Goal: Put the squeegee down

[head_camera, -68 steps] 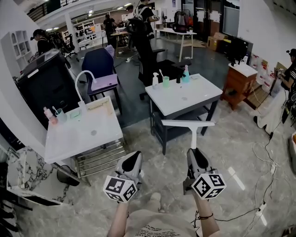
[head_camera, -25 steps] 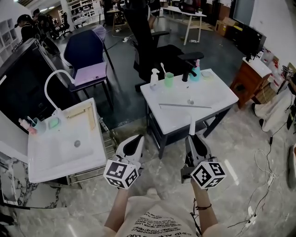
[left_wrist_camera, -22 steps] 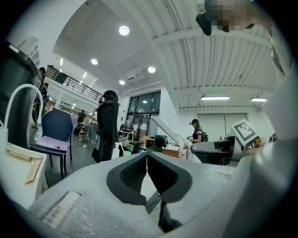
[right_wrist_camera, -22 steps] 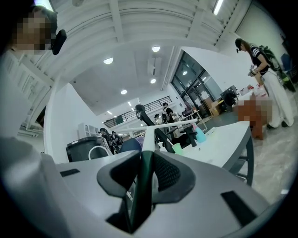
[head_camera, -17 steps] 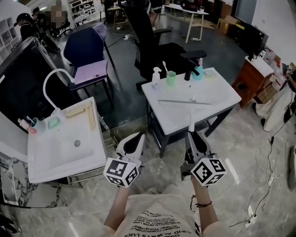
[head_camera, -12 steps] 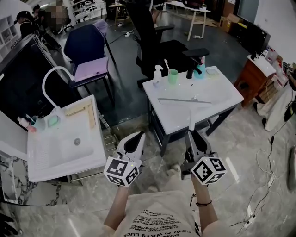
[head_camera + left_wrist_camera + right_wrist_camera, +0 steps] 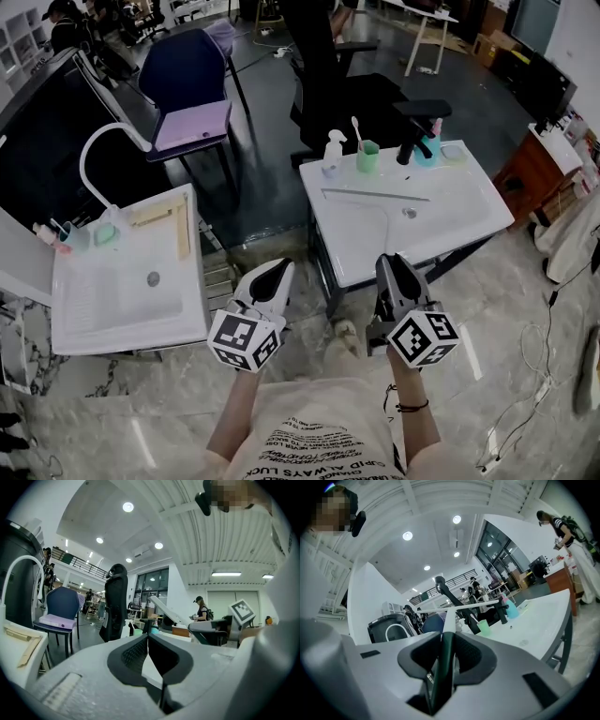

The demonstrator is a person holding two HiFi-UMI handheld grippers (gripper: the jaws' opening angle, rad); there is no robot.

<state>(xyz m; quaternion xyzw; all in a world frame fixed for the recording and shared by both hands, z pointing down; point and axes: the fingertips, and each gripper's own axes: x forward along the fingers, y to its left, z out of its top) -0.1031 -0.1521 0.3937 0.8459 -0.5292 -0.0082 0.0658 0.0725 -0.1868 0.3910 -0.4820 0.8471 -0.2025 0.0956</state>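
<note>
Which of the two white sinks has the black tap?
The right sink, with the black tap, under the squeegee held by the right hand-held gripper; the left sink has a white arched tap.

Open basin (image 7: 461,212) before back-edge bottles (image 7: 334,157)

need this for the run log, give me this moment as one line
right gripper: shut on squeegee handle | blade: over white basin, not released | left gripper: shut, empty | step: put-down pending

Pale marble floor (image 7: 525,319); blue chair (image 7: 183,75); black office chair (image 7: 352,89); round ceiling lights (image 7: 128,506).
</note>
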